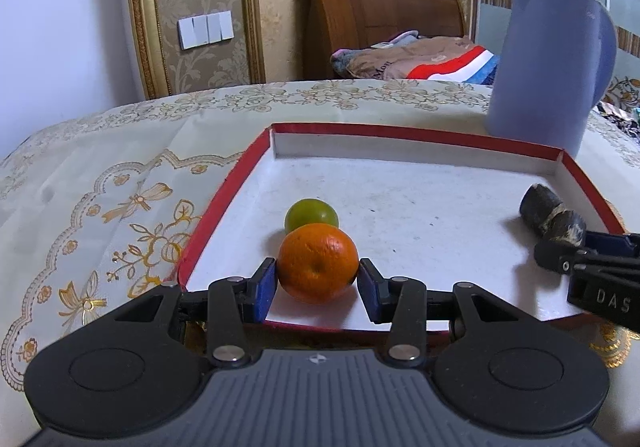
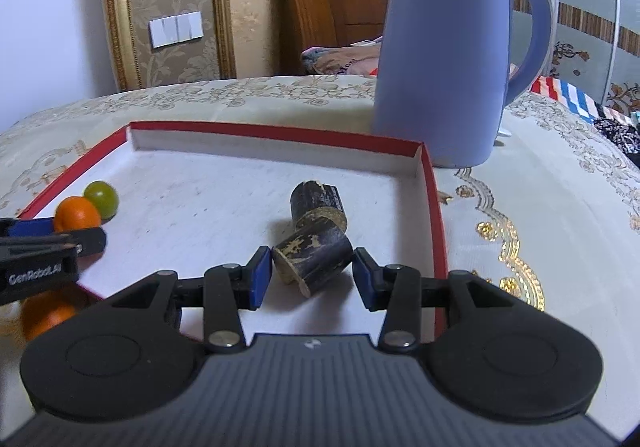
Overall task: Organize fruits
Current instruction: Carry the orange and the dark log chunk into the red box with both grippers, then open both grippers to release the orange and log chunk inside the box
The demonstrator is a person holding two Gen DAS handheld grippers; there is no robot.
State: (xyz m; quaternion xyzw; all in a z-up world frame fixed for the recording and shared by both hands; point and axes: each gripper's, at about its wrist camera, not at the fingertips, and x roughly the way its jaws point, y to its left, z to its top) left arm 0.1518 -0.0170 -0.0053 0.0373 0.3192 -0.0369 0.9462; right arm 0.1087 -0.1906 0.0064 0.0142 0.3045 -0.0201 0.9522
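Observation:
An orange [image 1: 317,263] lies in the red-edged white tray [image 1: 420,139], with a green fruit [image 1: 311,214] touching it behind. My left gripper [image 1: 318,283] is open, its blue pads on either side of the orange with small gaps. In the right wrist view, two dark sugarcane pieces lie in the tray [image 2: 280,135]: the near piece [image 2: 314,261] sits between the open pads of my right gripper [image 2: 312,277], the far piece [image 2: 316,203] just behind it. The orange [image 2: 77,214] and green fruit [image 2: 101,199] show at left. Another orange [image 2: 48,313] lies outside the tray's near left corner.
A tall blue kettle [image 2: 448,59] stands on the floral tablecloth [image 1: 100,207] just behind the tray's far right corner. The right gripper [image 1: 592,271] shows at the right edge of the left wrist view. A bed and wall lie beyond the table.

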